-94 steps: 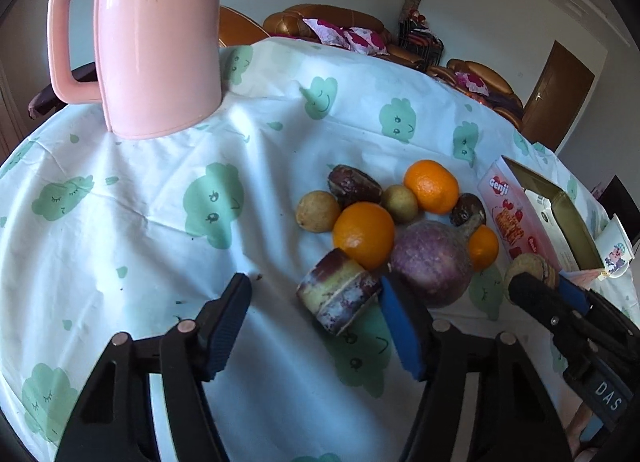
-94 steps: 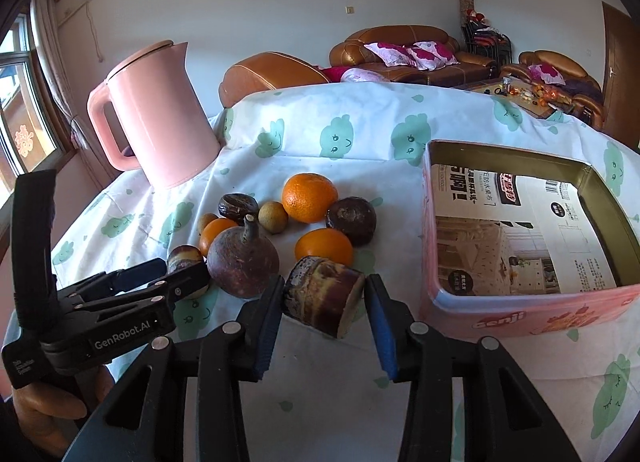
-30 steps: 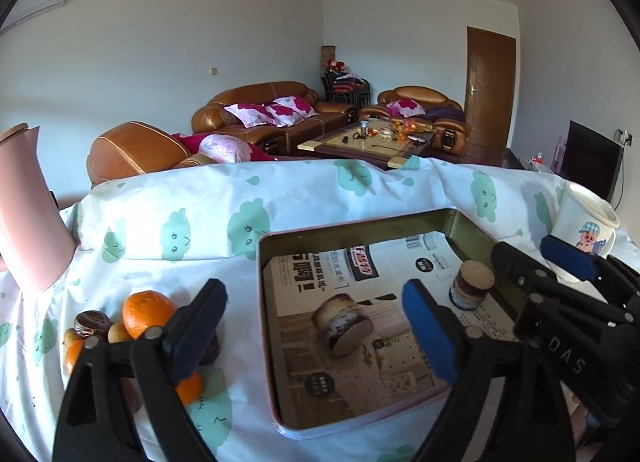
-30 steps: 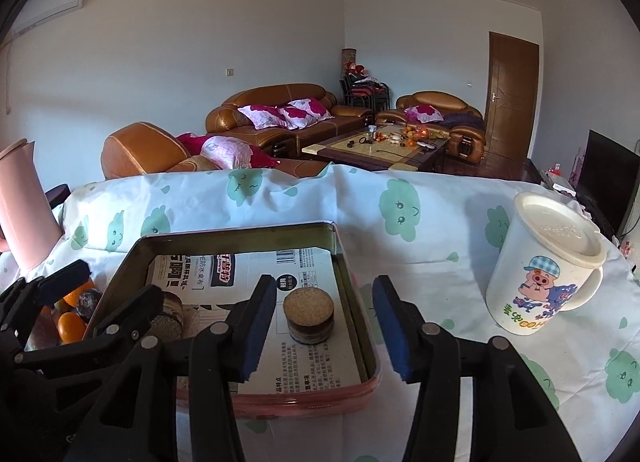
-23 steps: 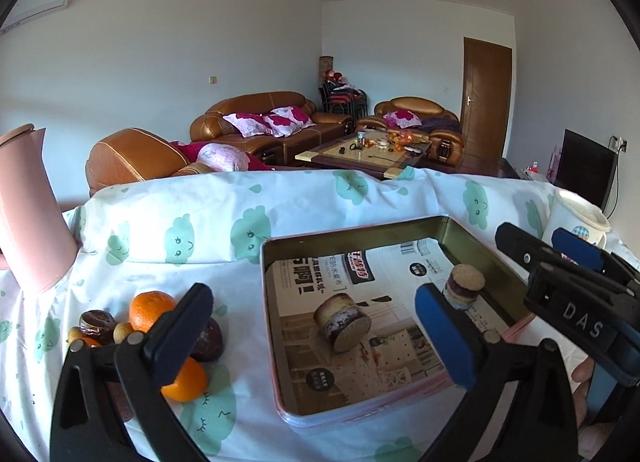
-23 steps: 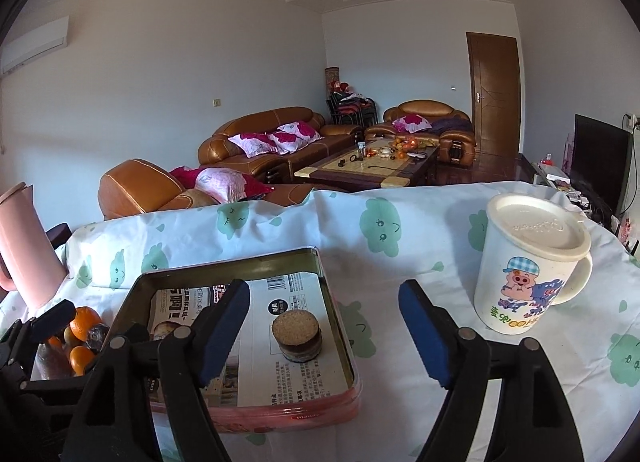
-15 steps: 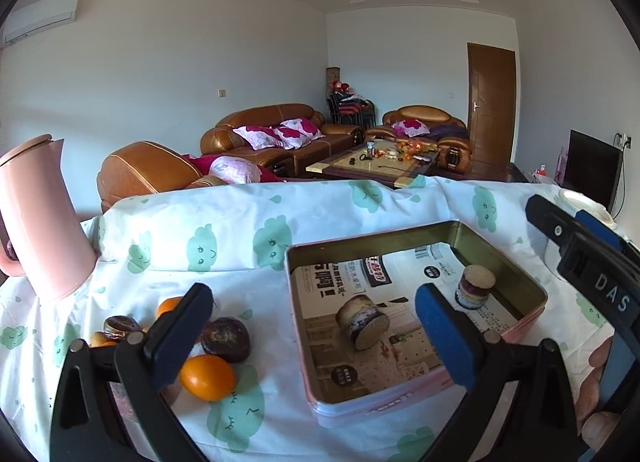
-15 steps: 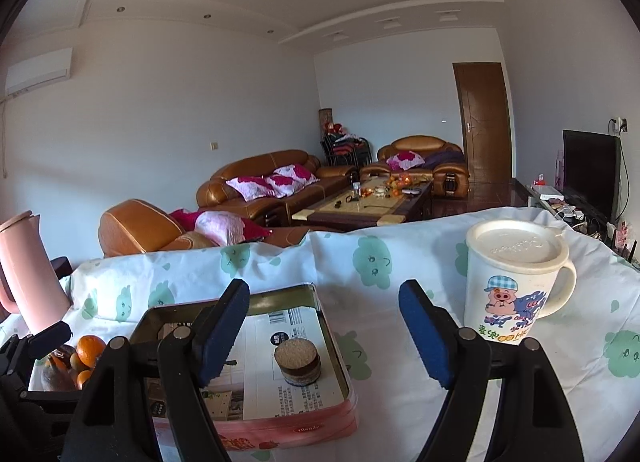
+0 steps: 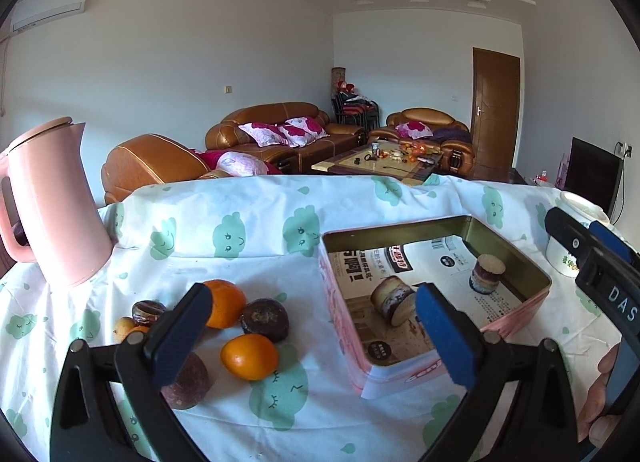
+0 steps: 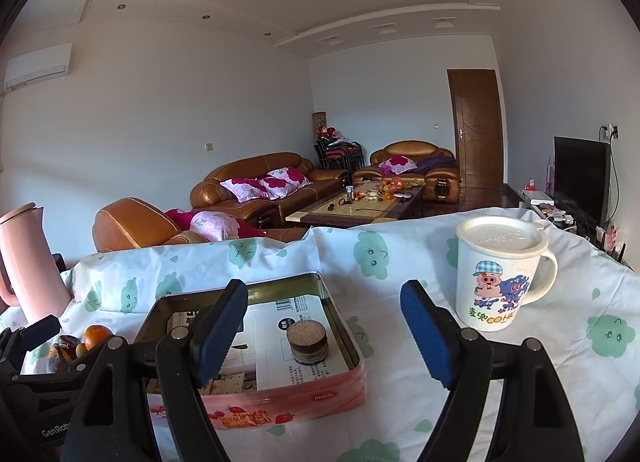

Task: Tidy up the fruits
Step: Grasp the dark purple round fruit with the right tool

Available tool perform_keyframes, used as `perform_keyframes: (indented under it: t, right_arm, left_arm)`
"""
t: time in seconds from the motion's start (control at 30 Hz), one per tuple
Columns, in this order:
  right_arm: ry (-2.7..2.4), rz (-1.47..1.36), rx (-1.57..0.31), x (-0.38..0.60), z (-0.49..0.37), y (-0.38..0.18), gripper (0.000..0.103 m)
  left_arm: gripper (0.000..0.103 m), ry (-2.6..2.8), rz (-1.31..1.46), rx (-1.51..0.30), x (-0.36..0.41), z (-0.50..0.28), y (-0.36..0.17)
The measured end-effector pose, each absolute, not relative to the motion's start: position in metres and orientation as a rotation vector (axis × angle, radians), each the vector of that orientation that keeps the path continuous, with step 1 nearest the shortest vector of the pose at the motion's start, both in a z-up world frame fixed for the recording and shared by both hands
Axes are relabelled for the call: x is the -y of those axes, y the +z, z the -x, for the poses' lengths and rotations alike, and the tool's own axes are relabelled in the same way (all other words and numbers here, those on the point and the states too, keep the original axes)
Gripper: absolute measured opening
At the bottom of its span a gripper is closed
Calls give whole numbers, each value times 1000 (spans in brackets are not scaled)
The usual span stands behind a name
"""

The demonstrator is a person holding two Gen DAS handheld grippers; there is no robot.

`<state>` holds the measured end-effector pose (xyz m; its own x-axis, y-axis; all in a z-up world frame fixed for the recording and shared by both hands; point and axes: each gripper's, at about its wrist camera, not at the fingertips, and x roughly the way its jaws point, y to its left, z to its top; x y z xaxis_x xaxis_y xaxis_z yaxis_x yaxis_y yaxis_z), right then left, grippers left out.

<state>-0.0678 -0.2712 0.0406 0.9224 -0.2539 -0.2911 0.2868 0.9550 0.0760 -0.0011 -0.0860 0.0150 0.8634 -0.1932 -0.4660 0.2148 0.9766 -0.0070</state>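
- The left tongs (image 9: 312, 336) are held wide and empty; the right tongs (image 10: 322, 328) are likewise spread wide with nothing between them.
- The tin (image 9: 516, 262) is seen just ahead and right of the left tongs; two cut pieces (image 9: 390, 300) lie inside it, one on its side, one upright (image 10: 307, 342).
- The loose fruit is found ahead and left of the left tongs: an orange (image 9: 249, 356) nearest between the pads, a dark fruit (image 9: 265, 320) just beyond it, another orange (image 9: 224, 302) behind, a purple fruit (image 9: 188, 380) partly hidden by the left pad.
- The step in hand is judged to be a return to the pile for the next piece.
- The near orange is best taken first: the tongs should be lowered with the pads either side of its widest part, kept clear of the dark fruit touching or nearly touching it.
- A gentle, centred squeeze is advised, since a round fruit may roll out.
- The mug (image 10: 502, 274) to the right of the right tongs should be avoided.
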Motion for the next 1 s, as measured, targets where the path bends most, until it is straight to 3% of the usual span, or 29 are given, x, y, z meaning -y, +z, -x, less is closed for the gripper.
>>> perform_keyframes:
  t: [0.4, 0.9, 1.0]
  right_arm:
    - [-209, -33, -317, 225, 75, 36, 80]
    - [68, 58, -484, 118, 50, 18, 80]
    - [124, 73, -534, 97, 40, 13, 62]
  left_arm:
    - [103, -145, -43, -539, 34, -5, 10]
    - [103, 87, 26, -607, -85, -33, 9]
    - [103, 104, 46, -608, -103, -34, 10]
